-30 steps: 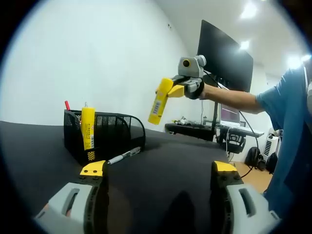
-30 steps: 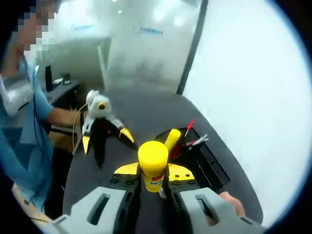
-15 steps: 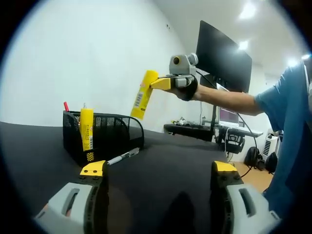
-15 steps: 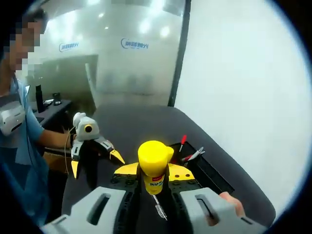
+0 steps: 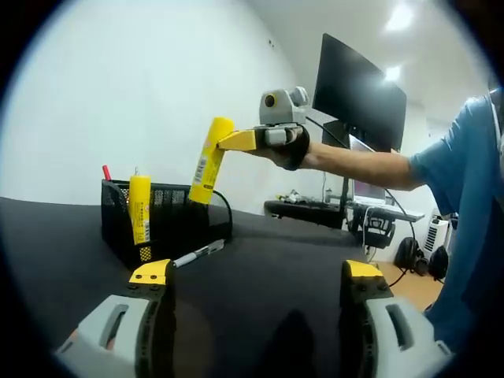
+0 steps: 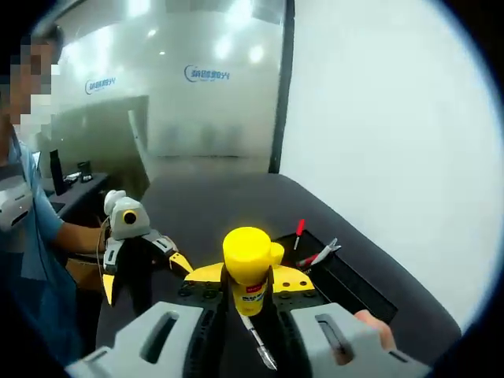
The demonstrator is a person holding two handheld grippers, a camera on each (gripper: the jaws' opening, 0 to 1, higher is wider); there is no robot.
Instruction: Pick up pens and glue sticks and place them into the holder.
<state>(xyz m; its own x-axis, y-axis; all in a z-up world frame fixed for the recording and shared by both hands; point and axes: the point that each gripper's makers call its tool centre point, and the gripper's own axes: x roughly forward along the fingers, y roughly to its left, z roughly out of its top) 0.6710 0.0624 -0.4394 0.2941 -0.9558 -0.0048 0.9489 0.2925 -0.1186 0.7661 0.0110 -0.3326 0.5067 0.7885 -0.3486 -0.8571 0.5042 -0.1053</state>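
Note:
A black mesh holder (image 5: pixel 169 224) stands on the dark table with a yellow glue stick (image 5: pixel 142 206) and a red pen (image 5: pixel 106 172) upright in it. A white pen (image 5: pixel 199 252) lies on the table just to its right. My right gripper (image 5: pixel 240 141) is shut on a second yellow glue stick (image 5: pixel 205 161), tilted in the air above the holder's right end. In the right gripper view that glue stick (image 6: pixel 249 264) sits between the jaws of the right gripper (image 6: pixel 250 285), with the holder (image 6: pixel 352 277) ahead to the right. My left gripper (image 5: pixel 257 274) is open and holds nothing, low over the table.
A black monitor (image 5: pixel 360 93) and a cluttered desk (image 5: pixel 315 209) stand behind the table. A person's blue sleeve (image 5: pixel 461 181) is at the right. In the right gripper view the left gripper (image 6: pixel 130 246) hovers at the left and a white wall (image 6: pixel 394 134) runs beside the table.
My right gripper has carried the held glue stick leftward in the left gripper view, from beside the holder to above its right end. The left gripper has stayed still.

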